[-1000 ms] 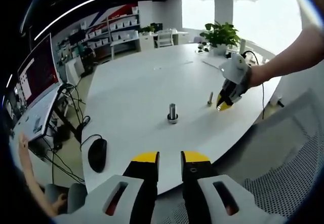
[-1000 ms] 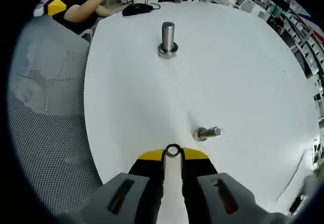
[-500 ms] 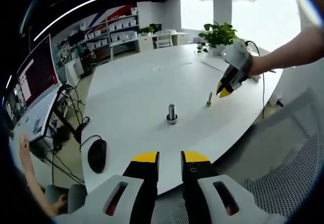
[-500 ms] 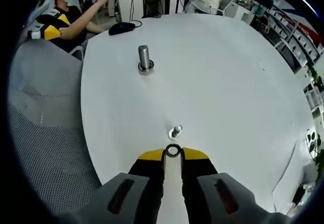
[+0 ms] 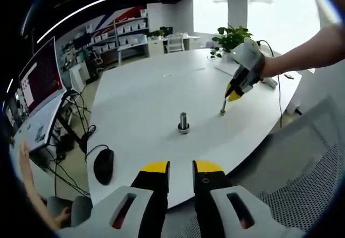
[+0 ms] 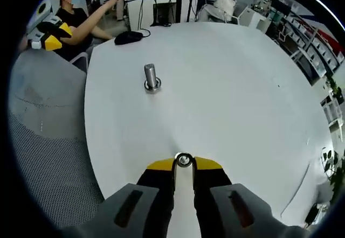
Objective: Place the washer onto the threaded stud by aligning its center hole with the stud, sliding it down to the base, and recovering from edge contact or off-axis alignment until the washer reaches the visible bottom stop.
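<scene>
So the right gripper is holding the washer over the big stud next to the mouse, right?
Not quite. The right gripper holds the washer over the small stud near the table edge, as the left gripper view shows. The big stud stands apart, nearer the mouse.

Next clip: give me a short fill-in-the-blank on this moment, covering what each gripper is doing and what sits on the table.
1. The right gripper is shut on a small metal ____.
2. In the left gripper view, the right gripper hangs right above the thinner ____.
3. The thicker stud stands ____ on the white table.
4. The left gripper holds ____ between its jaws.

Missing words: washer; stud; upright; nothing
</scene>
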The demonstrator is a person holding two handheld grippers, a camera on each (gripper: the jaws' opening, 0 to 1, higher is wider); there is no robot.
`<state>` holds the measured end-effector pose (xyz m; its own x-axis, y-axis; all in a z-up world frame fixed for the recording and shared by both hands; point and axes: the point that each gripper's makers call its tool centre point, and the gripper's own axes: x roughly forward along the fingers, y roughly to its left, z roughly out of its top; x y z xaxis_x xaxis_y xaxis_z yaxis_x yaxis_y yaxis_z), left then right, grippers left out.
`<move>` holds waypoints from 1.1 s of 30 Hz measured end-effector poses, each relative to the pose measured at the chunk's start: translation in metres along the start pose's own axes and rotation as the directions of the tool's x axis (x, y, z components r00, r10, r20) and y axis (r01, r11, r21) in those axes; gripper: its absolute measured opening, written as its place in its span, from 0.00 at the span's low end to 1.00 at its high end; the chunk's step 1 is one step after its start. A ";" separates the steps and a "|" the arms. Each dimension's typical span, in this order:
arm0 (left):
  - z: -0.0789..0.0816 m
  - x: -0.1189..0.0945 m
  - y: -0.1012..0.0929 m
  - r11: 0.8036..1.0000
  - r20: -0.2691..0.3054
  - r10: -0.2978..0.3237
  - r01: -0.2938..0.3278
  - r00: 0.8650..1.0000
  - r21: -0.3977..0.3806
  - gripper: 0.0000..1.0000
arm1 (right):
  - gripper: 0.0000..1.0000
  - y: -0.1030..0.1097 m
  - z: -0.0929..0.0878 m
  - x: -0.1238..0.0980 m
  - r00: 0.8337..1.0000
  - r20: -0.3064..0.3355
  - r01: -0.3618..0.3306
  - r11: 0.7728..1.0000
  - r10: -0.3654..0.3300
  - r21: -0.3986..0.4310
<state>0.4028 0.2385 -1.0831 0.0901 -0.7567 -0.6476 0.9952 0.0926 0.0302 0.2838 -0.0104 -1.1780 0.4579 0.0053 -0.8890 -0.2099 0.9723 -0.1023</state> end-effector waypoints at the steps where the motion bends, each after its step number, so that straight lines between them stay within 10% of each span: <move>1: 0.000 0.000 0.000 1.000 0.000 0.001 -0.001 1.000 -0.001 0.15 | 0.14 0.000 0.003 -0.003 1.000 -0.002 -0.004 1.000 0.004 -0.001; 33: -0.002 0.001 -0.002 1.000 -0.014 -0.011 0.011 1.000 0.011 0.14 | 0.14 -0.008 -0.011 0.040 0.994 -0.108 -0.029 0.997 0.021 -0.070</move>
<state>0.4007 0.2392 -1.0853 0.0791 -0.7488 -0.6581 0.9965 0.0775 0.0316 0.2942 -0.0210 -1.2171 0.3576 0.0010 -0.9339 -0.2836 0.9529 -0.1076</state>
